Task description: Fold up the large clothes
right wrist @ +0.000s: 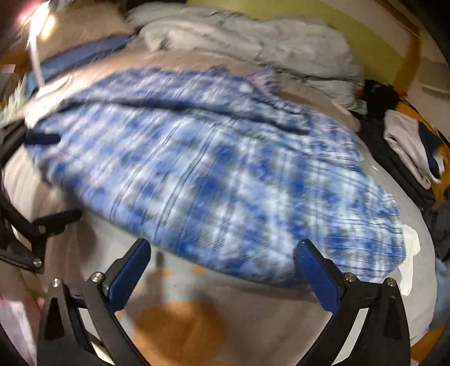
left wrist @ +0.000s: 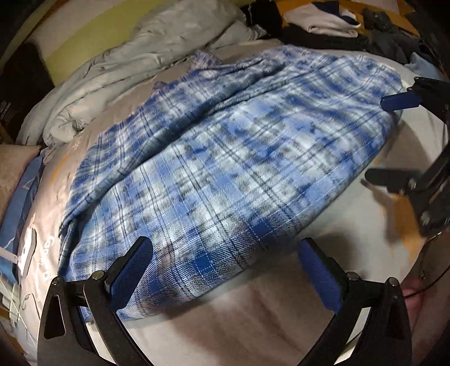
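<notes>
Blue plaid flannel shirt (left wrist: 225, 169), long axis crosswise on bed (left wrist: 253, 309), is flanked by left hand-held gripper (left wrist: 225, 270) and right hand-held gripper (right wrist: 225, 267), both wide open, empty.

The right wrist view is smeared by motion, so the plaid shirt (right wrist: 213, 174) shows no clear weave or edges there. Beyond the shirt, the pile of clothes (right wrist: 413, 146) is cut off by the frame's edge, its pieces indistinct

Bare bed sheet (left wrist: 253, 315) along the near edge gives open passage. The plaid garment (left wrist: 225, 169) covers the centre; crumpled duvet (left wrist: 118, 73) and stacked clothes (left wrist: 332, 25) block the far edge.
</notes>
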